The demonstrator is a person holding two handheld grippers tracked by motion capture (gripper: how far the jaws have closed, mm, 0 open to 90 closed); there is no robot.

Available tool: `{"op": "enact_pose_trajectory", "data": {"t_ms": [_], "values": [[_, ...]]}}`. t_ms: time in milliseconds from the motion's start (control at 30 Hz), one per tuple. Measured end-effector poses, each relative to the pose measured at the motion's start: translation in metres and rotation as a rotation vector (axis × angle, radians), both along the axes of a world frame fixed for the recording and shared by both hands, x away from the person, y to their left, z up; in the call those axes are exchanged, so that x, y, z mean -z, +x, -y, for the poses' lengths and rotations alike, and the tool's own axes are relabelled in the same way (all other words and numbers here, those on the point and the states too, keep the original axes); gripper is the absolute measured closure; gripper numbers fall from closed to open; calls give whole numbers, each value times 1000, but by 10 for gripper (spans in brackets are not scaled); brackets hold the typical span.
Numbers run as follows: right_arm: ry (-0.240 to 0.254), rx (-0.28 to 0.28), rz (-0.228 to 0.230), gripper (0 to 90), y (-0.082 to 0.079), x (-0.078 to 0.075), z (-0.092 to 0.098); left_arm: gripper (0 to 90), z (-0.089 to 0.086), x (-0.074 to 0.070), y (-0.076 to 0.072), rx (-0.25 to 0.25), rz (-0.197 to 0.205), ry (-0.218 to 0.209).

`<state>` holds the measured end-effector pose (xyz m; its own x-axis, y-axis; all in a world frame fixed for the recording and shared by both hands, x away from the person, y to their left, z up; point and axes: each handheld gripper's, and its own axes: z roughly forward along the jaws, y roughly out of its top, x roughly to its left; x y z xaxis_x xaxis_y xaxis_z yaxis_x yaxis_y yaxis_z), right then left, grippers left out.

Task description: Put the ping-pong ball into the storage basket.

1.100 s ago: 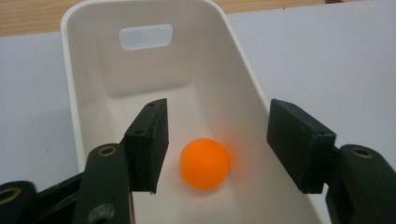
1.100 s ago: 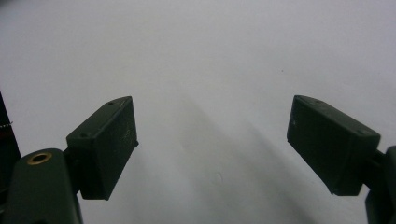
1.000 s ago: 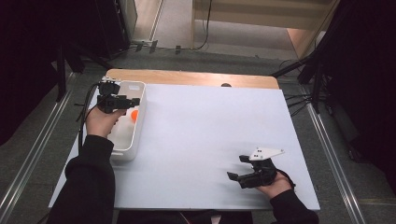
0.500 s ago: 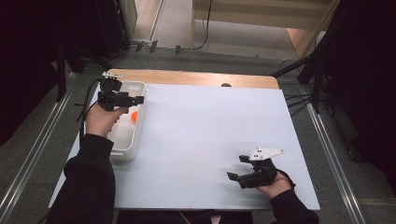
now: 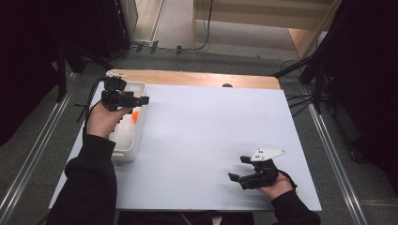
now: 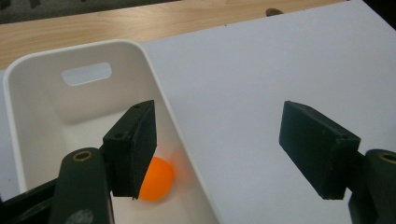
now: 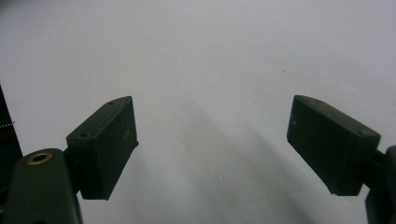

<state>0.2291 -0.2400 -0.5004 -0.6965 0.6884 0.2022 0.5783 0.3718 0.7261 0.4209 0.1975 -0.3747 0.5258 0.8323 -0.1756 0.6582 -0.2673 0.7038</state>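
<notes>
- One orange ball (image 6: pixel 156 179) already down in the white bin (image 6: pixel 164 112); drop looks done.
- Left tool (image 6: pixel 224 149) wide, just opened, holding nothing.
- Right tool (image 7: pixel 224 149) wide, idle over the desk (image 5: pixel 211 140).

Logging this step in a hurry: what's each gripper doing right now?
Left gripper: open, just widened, holding nothing; the orange ball lies in the white bin below.
Right gripper: open, empty, over the table.
</notes>
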Motion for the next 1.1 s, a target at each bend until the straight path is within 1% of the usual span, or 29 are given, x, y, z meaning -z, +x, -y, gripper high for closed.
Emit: {"op": "enact_pose_trajectory", "data": {"t_ms": [333,400,600,633,767,867,1033,1067,1100], "values": [[-1,0,1,146,0,0,0,283,11,-1,-4,45,-5,-16],[0,-1,2,146,0,0,0,283,13,-1,-4,55,1,-12],[-4,3,2,146,0,0,1,282,21,-2,-6,84,9,-19],[-4,1,1,146,0,0,1,282,22,-2,-6,87,5,-21],[-4,5,0,146,-1,0,1,282,28,0,-7,114,3,-11],[-3,3,2,146,-1,0,1,283,32,0,-9,134,19,-3],[-3,2,1,146,-1,0,0,283,35,2,-10,156,8,-32],[-3,2,1,146,-1,0,0,283,36,2,-10,169,7,-32],[-2,3,0,146,-1,0,0,283,36,3,-10,170,5,-30]]}}
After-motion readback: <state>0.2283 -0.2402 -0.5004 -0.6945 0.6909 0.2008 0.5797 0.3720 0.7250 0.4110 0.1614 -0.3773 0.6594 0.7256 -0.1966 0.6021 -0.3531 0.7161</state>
